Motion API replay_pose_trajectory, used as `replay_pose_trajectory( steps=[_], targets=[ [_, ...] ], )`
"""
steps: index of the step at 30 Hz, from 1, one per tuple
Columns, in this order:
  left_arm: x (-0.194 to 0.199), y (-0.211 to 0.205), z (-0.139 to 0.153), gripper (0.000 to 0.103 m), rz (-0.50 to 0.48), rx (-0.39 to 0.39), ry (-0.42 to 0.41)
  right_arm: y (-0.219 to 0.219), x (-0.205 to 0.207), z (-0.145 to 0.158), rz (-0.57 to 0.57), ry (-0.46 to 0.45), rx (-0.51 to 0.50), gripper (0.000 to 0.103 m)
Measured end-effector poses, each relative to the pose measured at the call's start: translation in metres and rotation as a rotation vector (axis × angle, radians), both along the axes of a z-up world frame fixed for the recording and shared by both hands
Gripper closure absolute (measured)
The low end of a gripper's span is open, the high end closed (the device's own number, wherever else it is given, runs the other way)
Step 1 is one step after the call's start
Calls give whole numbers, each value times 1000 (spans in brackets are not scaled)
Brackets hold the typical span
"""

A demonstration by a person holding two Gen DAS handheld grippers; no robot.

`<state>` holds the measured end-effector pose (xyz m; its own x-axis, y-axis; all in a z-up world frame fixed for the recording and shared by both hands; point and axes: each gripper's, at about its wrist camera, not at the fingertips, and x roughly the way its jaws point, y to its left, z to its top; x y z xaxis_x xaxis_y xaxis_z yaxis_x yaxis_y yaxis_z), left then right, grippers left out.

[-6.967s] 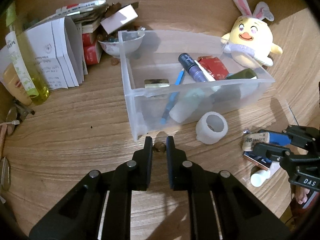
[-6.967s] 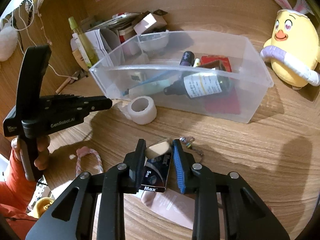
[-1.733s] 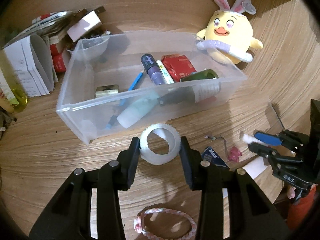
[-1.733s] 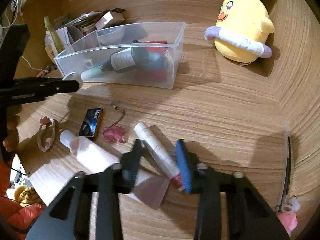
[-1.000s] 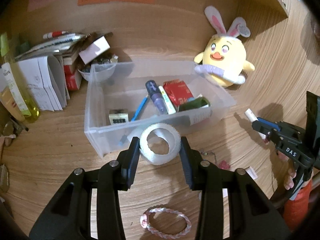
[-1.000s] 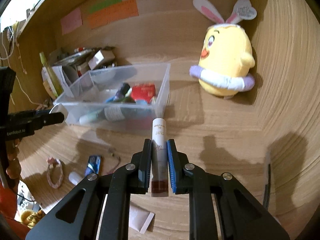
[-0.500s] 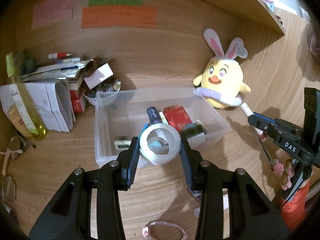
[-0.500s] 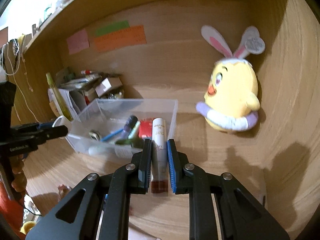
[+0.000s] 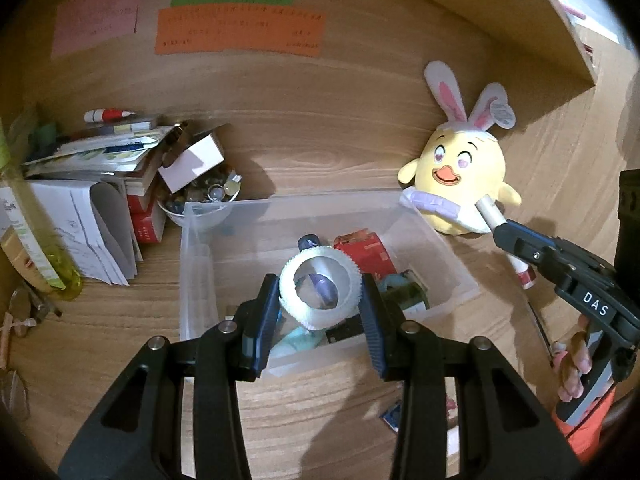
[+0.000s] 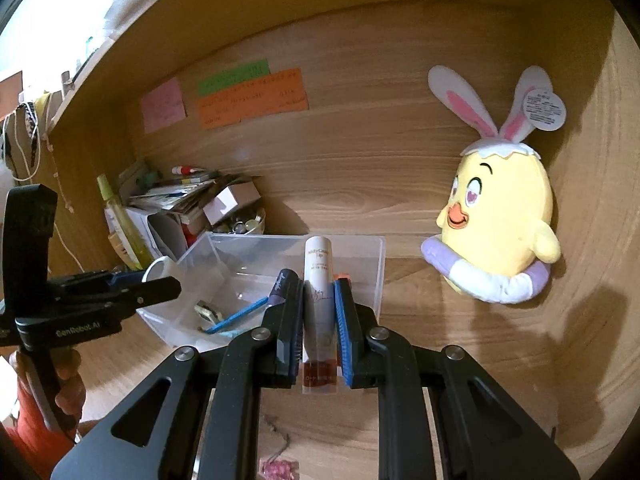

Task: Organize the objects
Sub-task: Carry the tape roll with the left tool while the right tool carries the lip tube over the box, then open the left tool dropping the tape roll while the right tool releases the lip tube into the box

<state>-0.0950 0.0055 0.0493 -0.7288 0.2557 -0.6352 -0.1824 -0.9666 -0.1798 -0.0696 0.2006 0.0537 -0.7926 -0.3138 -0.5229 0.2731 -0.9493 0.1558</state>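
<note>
The left tongs (image 9: 320,300) squeeze a white tape roll (image 9: 318,290) in the air, over the clear box (image 9: 188,264) on the counter (image 9: 100,320). The right tongs (image 10: 319,320) pinch a white tube (image 10: 318,276) tight, with the box just past its tip.

- We read "DAS" on the right gripper (image 9: 504,236).
- "GenRobot.AI", a bit blurred, on the left gripper (image 10: 162,286).
- Printing on the lip tube (image 10: 318,280) stays too small to read.
</note>
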Motion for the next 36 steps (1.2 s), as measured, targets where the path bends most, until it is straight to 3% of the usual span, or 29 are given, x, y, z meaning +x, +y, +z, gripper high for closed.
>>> replay_pose_trajectory(
  steps=[10,23,28,36],
  targets=[
    [-24,-1,-11,64,11,4,-47,-16,-28,-10,15,-30,40,89],
    [-47,-8,-37,64,31,6,-128,-35,-56,-51,56,-142,88,89],
    [-53,-11,-47,64,12,56,-171,-36,-60,-58,50,-160,101,89],
    [-50,-1,-47,64,-7,38,-168,-34,-65,-64,39,-181,102,89]
  ],
)
